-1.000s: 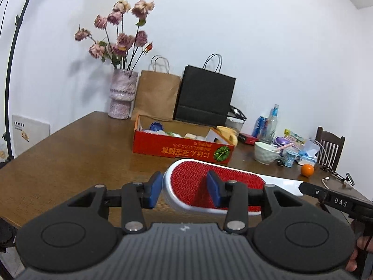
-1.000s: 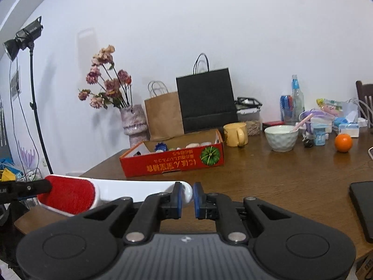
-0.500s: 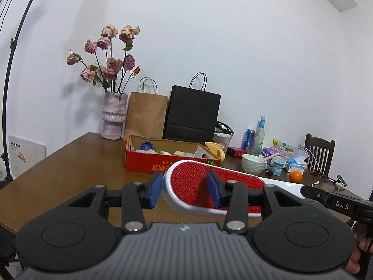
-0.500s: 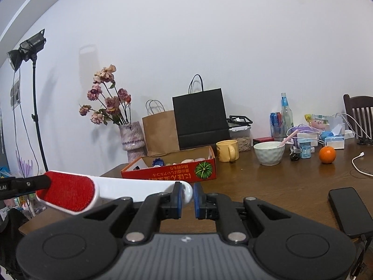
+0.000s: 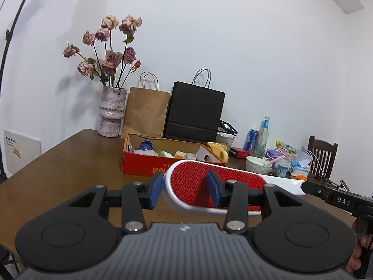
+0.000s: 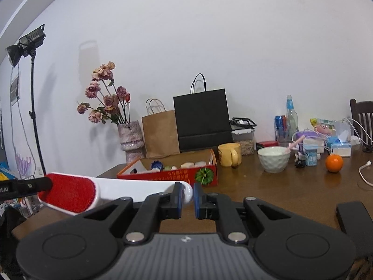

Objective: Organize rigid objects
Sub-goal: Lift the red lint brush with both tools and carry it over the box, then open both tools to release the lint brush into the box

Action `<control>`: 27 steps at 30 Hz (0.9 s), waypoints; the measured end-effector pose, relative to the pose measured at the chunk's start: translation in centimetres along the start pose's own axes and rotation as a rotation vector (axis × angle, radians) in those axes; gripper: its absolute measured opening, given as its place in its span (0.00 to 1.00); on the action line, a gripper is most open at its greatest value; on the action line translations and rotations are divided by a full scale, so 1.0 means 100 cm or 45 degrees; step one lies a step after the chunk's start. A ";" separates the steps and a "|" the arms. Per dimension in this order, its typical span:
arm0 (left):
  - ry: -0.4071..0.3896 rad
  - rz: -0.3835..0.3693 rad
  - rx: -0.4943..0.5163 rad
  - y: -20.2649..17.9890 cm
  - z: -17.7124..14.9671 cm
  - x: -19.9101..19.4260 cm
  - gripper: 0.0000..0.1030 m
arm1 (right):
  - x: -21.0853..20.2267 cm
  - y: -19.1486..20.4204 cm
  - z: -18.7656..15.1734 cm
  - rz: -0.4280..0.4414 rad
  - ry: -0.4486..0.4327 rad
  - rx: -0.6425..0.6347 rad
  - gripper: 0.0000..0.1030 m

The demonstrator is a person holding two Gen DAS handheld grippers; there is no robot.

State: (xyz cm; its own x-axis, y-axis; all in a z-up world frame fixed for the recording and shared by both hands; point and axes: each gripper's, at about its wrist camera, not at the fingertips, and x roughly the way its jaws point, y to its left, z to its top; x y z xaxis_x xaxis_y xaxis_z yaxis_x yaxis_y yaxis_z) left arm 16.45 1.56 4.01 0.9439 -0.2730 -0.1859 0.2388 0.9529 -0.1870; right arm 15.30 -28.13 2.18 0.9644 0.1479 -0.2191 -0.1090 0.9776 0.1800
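A lint brush (image 5: 186,182) with a red pad and a white handle hangs level above the wooden table (image 5: 70,175). My left gripper (image 5: 184,191) is shut on its red head. My right gripper (image 6: 186,198) is shut on the tip of the lint brush's white handle (image 6: 139,187). Beyond the brush lies a red cardboard box (image 5: 144,166) holding several small items, also visible as the red box (image 6: 163,176) in the right wrist view. A finger of the right gripper (image 5: 338,199) shows at the right edge of the left wrist view.
Behind the box stand a vase of dried roses (image 5: 112,112), a brown paper bag (image 5: 146,114) and a black paper bag (image 5: 195,114). To the right are a yellow mug (image 6: 229,155), a white bowl (image 6: 274,159), an orange (image 6: 334,163), bottles and a chair (image 5: 322,158). A black device (image 6: 354,219) lies near right.
Both grippers, still holding the brush, drew back from the box and lifted, then came closer again. The grip on the brush is the same.
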 end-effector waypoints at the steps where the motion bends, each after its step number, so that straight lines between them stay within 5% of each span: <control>1: 0.000 -0.002 0.001 0.002 0.007 0.011 0.41 | 0.010 -0.001 0.006 0.001 -0.002 0.001 0.10; 9: 0.000 0.011 0.007 0.026 0.078 0.127 0.41 | 0.151 -0.020 0.084 0.092 0.045 0.064 0.10; 13: 0.035 0.023 0.006 0.042 0.100 0.196 0.41 | 0.228 -0.012 0.099 0.029 0.058 -0.024 0.10; 21: 0.179 0.095 0.020 0.079 0.091 0.310 0.40 | 0.365 -0.018 0.072 -0.014 0.257 -0.020 0.10; 27: 0.263 0.107 -0.006 0.098 0.061 0.351 0.41 | 0.407 -0.025 0.040 -0.038 0.355 -0.036 0.10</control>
State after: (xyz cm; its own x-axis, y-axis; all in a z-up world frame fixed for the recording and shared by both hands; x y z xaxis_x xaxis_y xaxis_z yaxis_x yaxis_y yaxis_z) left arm 53.27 2.13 1.58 0.8936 -0.2146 -0.3943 0.1598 0.9729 -0.1673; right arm 55.81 -25.19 -3.40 0.8643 0.1504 -0.4801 -0.0918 0.9854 0.1434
